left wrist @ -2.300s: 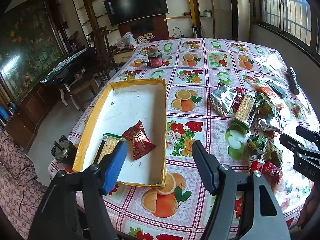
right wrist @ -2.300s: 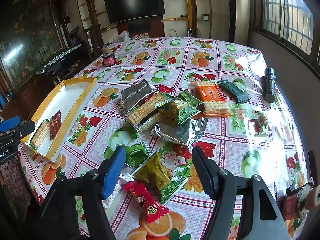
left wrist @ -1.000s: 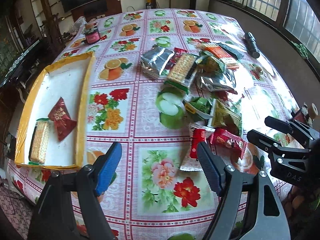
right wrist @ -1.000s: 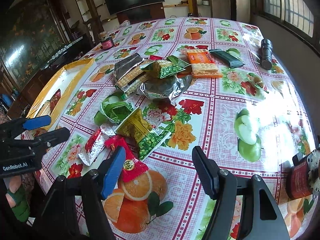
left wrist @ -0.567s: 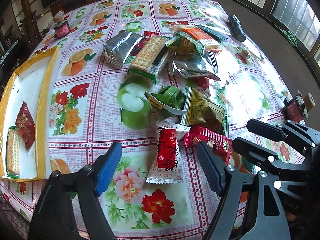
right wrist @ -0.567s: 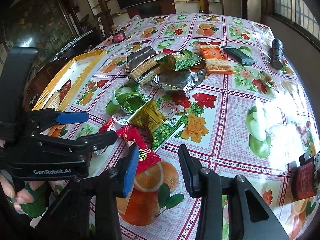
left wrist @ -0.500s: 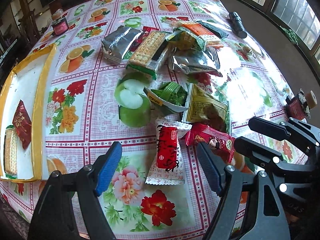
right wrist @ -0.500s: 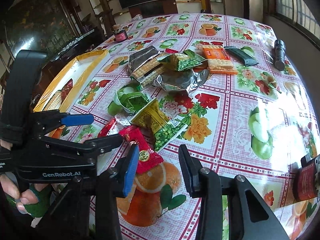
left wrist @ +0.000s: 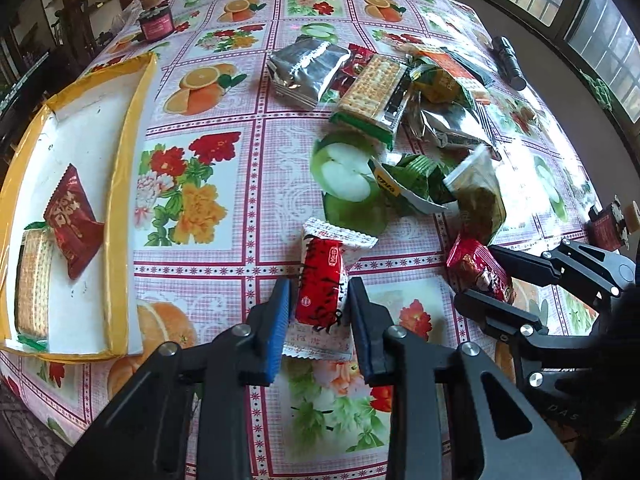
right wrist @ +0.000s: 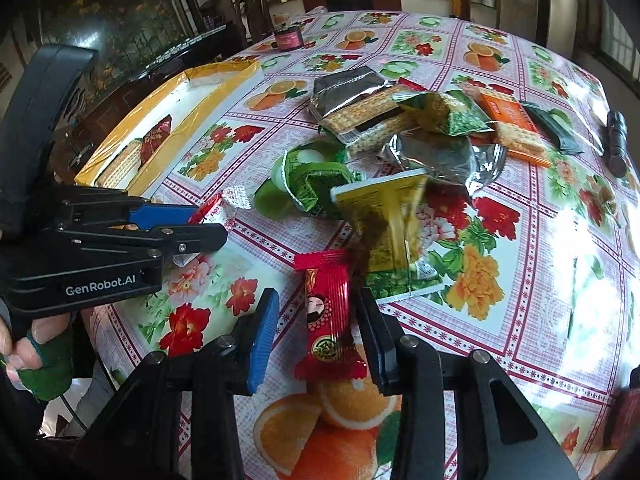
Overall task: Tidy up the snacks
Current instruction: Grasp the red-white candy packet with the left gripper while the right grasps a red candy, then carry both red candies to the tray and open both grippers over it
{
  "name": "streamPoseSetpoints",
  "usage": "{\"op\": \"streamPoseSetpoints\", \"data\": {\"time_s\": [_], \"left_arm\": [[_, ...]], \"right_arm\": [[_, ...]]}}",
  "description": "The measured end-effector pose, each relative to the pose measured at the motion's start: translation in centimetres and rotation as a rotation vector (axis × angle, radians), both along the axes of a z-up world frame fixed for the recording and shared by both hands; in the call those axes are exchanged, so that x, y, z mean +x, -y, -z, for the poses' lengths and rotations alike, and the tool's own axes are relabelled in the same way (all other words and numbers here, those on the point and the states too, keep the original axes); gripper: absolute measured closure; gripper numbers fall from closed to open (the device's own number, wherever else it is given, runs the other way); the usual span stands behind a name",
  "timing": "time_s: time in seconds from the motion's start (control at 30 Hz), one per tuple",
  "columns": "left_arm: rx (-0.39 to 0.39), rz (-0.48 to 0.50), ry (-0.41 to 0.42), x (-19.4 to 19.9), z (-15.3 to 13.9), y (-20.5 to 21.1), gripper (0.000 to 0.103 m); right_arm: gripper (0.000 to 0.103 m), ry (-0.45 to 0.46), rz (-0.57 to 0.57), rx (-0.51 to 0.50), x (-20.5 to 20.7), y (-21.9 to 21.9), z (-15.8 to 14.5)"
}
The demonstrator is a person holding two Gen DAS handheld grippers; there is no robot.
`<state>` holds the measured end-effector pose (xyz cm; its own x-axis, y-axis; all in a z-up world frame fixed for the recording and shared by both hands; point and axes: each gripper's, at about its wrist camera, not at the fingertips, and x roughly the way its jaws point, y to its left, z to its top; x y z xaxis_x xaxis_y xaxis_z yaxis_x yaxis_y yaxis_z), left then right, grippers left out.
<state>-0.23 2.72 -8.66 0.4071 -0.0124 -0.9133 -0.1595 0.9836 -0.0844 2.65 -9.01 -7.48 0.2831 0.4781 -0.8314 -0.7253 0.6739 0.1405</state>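
Note:
My left gripper (left wrist: 319,312) has its blue pads closed against the sides of a red and white snack packet (left wrist: 322,286) near the table's front edge. My right gripper (right wrist: 317,330) straddles a red snack packet (right wrist: 327,320) with a cartoon face; its jaws stand part open, not touching the packet. The left gripper also shows in the right wrist view (right wrist: 192,228), and the right gripper shows in the left wrist view (left wrist: 476,280). A yellow-rimmed white tray (left wrist: 120,168) at the left holds a dark red packet (left wrist: 72,220) and a cracker pack (left wrist: 32,280).
A pile of snacks lies mid-table: silver bags (left wrist: 308,68), cracker pack (left wrist: 372,88), green packets (left wrist: 416,180), a yellow-green bag (right wrist: 384,220). A black flashlight (left wrist: 508,62) and a small jar (left wrist: 154,24) stand farther back. A small red object (left wrist: 608,228) sits at the right edge.
Both grippers dropped closer to the table. The left jaws closed onto the red and white packet. The right jaws narrowed around the red cartoon-face packet.

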Motion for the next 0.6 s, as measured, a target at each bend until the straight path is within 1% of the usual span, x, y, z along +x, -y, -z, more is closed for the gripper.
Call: {"op": "streamPoseSetpoints", "data": {"time_s": [0.03, 0.07, 0.1, 0.2, 0.3, 0.43, 0.6], "left_arm": [[0.0, -0.005, 0.0, -0.1, 0.0, -0.1, 0.072], [0.0, -0.01, 0.001, -0.2, 0.0, -0.2, 0.072], [0.0, -0.016, 0.003, -0.4, -0.1, -0.3, 0.073], [0.016, -0.022, 0.015, -0.7, -0.5, -0.4, 0.074], [0.035, -0.028, 0.035, -1.1, -1.2, -0.3, 0.075], [0.083, -0.041, 0.069, -1.7, -2.4, -0.1, 0.075], [0.076, -0.06, 0.1, -2.5, -3.6, -0.8, 0.077]], "right_arm": [[0.076, 0.011, -0.008, -0.015, -0.2, -0.2, 0.0], [0.082, 0.013, -0.013, -0.021, -0.4, -0.4, 0.0], [0.085, 0.009, -0.012, -0.019, -0.4, -0.3, 0.0], [0.085, 0.003, -0.01, -0.012, -0.8, -0.2, -0.3], [0.085, 0.011, 0.009, 0.02, -0.8, 0.1, -1.2], [0.085, 0.03, 0.041, 0.068, -0.6, 0.4, -2.7], [0.085, 0.037, 0.06, 0.12, -0.5, 0.7, -4.2]]}}
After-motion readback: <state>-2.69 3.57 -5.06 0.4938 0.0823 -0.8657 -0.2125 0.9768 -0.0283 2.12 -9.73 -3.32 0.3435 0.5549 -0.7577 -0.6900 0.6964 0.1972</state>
